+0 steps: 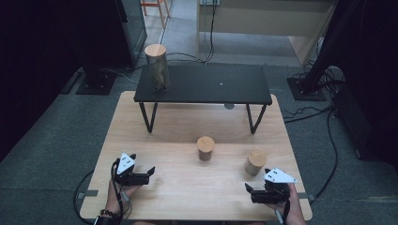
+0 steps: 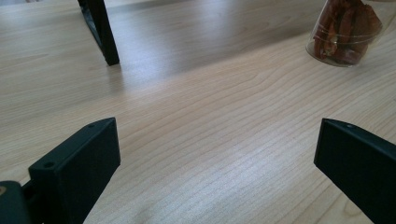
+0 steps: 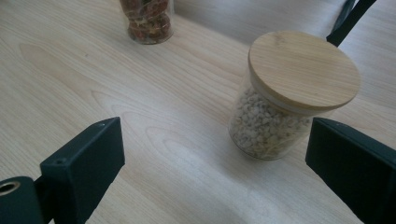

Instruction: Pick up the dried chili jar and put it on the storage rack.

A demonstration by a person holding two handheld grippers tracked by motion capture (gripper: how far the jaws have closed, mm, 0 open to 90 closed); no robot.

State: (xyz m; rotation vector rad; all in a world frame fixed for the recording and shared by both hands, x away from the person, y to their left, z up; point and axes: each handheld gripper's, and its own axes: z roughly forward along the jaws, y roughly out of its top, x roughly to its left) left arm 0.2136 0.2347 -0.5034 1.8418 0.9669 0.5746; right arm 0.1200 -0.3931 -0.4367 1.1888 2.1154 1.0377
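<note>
Three glass jars with round wooden lids are in view. A tall jar [image 1: 157, 67] stands on the left end of a black shelf [image 1: 211, 84]. A short jar of reddish-brown pieces [image 1: 205, 148] [image 2: 345, 32] [image 3: 147, 18] sits mid-table. A short jar of pale grains [image 1: 255, 162] [image 3: 289, 98] sits to the right, just ahead of my right gripper [image 1: 249, 191] [image 3: 215, 158]. That gripper is open, and the jar is beyond its jaws, toward the right one. My left gripper [image 1: 149, 172] [image 2: 215, 154] is open over bare wood at the front left, holding nothing.
The wooden table [image 1: 187, 187] carries the black shelf on thin black legs [image 2: 102, 32] [image 3: 350, 18], with open space beneath it. Cables [image 1: 309, 112] trail over the grey floor to the right. Dark stands flank the table.
</note>
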